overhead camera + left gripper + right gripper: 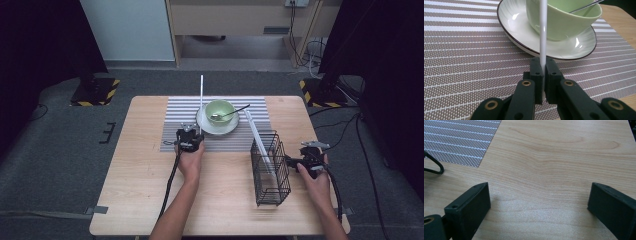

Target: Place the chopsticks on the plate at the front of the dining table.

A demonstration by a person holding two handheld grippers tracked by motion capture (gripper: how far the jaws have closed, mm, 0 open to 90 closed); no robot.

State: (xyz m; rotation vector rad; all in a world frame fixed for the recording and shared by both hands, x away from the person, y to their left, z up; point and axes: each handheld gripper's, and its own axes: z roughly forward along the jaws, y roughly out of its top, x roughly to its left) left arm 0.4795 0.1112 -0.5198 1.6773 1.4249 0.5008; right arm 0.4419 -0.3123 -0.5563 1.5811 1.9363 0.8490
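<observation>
No readable text, labels or numbers anywhere.

The only sign-like marks are yellow-and-black hazard stripes on two floor bases, one far beyond the left hand-held gripper [190,139] and off to its left [95,90], one beyond the right hand-held gripper [305,159] [312,92]; they carry no letters. The bowl [564,22], plate [524,32] and striped mat [461,50] just ahead of the left hand-held gripper bear no brand or print, and neither does the tabletop [554,157] before the right one.
</observation>
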